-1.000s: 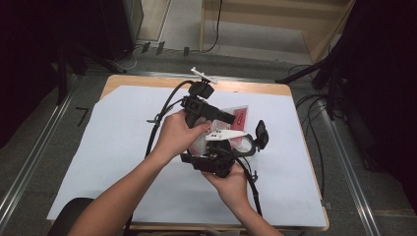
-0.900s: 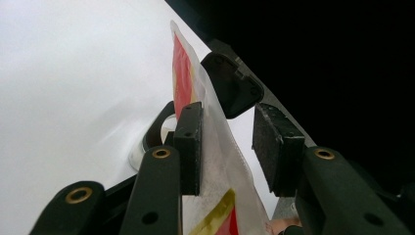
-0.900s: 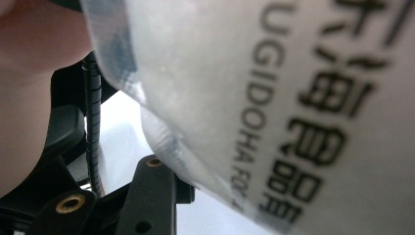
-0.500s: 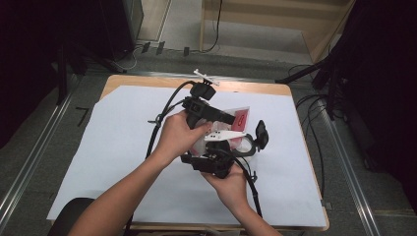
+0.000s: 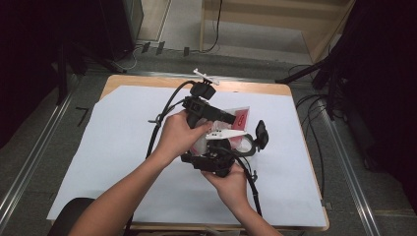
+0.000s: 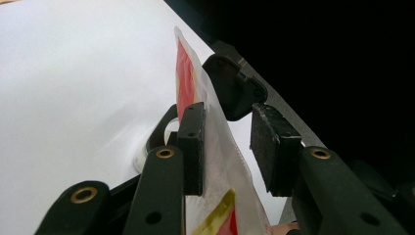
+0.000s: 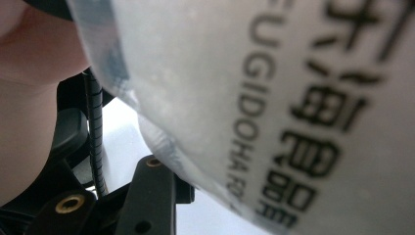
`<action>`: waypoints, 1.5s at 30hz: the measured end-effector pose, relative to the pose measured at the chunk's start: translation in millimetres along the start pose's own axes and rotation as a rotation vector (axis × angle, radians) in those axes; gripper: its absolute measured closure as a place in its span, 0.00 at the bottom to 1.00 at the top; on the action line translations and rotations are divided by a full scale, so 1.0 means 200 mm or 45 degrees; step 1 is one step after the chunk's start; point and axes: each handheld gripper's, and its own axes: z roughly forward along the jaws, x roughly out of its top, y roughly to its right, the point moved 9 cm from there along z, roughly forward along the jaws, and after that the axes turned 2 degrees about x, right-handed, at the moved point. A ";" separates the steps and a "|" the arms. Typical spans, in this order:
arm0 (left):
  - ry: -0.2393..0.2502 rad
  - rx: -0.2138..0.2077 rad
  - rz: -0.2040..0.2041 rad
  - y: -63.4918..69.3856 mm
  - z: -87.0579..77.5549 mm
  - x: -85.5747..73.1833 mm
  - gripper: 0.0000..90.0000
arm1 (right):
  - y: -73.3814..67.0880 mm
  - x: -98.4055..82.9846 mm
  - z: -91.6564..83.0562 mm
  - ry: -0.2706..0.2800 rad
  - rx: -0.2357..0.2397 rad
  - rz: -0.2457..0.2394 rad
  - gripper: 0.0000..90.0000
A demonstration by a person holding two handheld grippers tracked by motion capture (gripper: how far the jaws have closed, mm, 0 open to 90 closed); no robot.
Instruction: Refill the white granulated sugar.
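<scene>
Both tongs at a snack bag, frame centre

Left tongs (image 6: 227, 147) released, the bag (image 6: 220, 161) touching one pad; right tongs (image 7: 161, 196) against the bag, grip state unclear.

1. Both forearms are bare; no sleeve shows in the high view.
2. The left gripper (image 5: 223, 117) has a black, blocky body with a black cable (image 5: 164, 115) looping off it.
3. A white three-cornered plate (image 5: 205, 76) sits on top of it.
4. In the left gripper view its jaws are matt black bars with brass-ringed holes (image 6: 165, 153) and flat, rough black pads (image 6: 193, 147).
5. The right gripper (image 5: 231, 147) is black too, with a pale plate (image 5: 225, 133) and a ribbed black cable (image 7: 96, 142).
</scene>
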 end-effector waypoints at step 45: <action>-0.080 -0.051 0.000 0.02 0.01 -0.03 0.76 | -0.01 -0.02 0.02 0.071 -0.048 -0.053 0.64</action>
